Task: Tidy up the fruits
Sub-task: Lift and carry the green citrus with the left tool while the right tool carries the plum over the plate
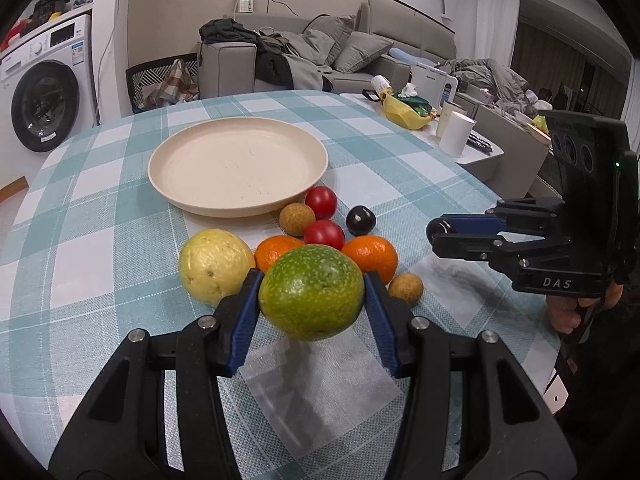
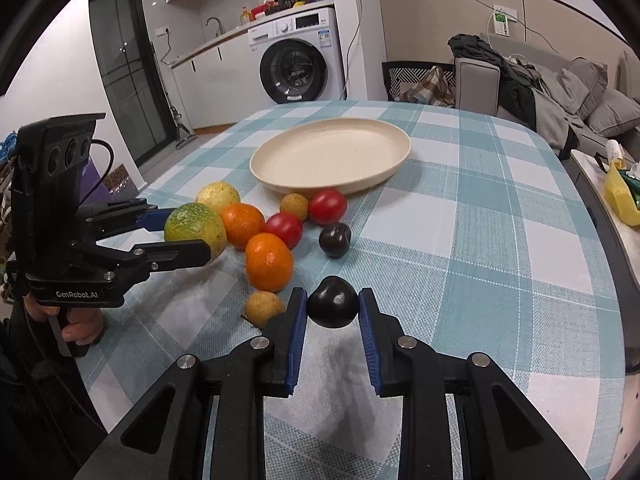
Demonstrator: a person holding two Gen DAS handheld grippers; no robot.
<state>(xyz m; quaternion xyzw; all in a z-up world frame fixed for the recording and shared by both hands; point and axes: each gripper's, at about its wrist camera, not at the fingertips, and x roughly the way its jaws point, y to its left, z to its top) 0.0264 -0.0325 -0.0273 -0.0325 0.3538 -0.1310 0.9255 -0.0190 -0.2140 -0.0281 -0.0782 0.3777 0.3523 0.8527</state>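
Observation:
My left gripper (image 1: 311, 296) is shut on a green round fruit (image 1: 311, 291), held just above the checked tablecloth; it also shows in the right wrist view (image 2: 195, 226). My right gripper (image 2: 333, 306) is shut on a dark plum (image 2: 333, 301); in the left wrist view this gripper (image 1: 438, 236) is at the right. An empty cream plate (image 1: 238, 166) lies beyond the fruit pile. On the cloth lie a yellow fruit (image 1: 214, 266), two oranges (image 1: 372, 258), two red tomatoes (image 1: 321, 201), two brown longans (image 1: 297, 219) and another dark plum (image 1: 360, 221).
The round table's edge (image 2: 612, 248) curves at the right. A low side table with a yellow bag (image 1: 402, 110) and white cups (image 1: 456, 132) stands beyond it. A sofa (image 1: 304, 60) and a washing machine (image 1: 42, 96) stand behind.

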